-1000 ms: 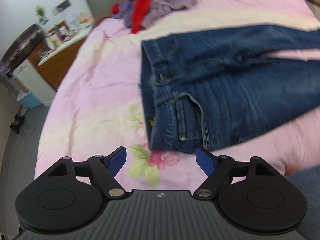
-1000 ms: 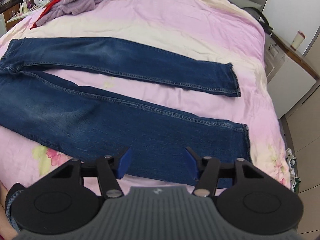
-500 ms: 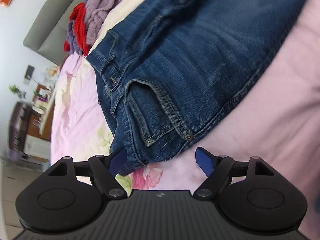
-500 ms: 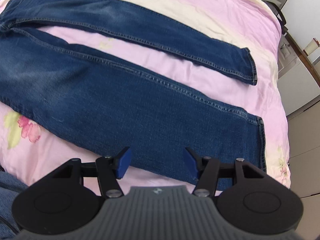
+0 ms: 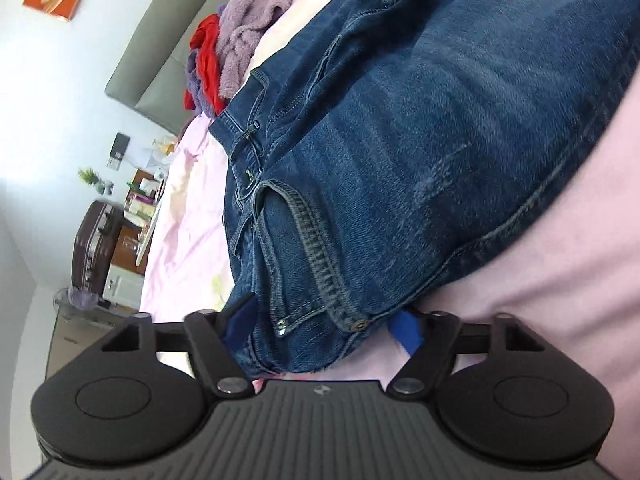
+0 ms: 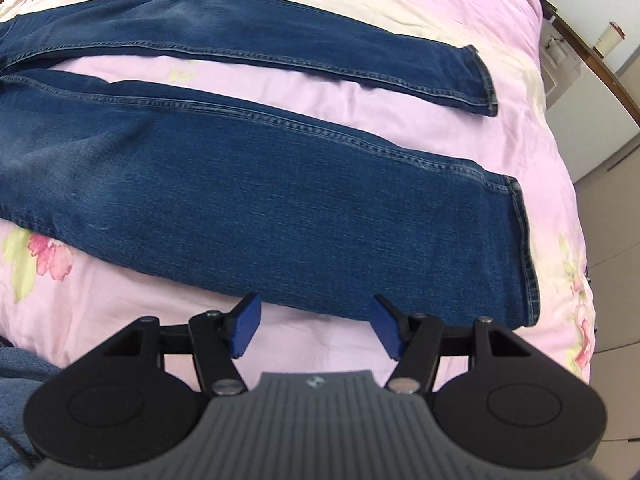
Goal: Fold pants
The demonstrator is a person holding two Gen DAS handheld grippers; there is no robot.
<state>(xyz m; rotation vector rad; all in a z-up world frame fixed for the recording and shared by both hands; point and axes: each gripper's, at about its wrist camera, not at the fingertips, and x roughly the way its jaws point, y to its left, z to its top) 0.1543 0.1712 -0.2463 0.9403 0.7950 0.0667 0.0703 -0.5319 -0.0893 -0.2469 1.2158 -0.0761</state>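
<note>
Dark blue jeans lie flat on a pink bed, legs spread apart toward the right. In the left wrist view their waist and front pocket corner fill the frame. My left gripper is open, and the near waistband corner lies between its blue fingers. My right gripper is open and empty, just short of the near leg's lower edge, left of the hem.
A pile of purple and red clothes lies at the head of the bed by the grey headboard. A cluttered sideboard stands left of the bed. A white cabinet stands to the right.
My left gripper has moved forward so the waistband corner now sits between its fingers. My right gripper has moved closer to the near leg's edge.
</note>
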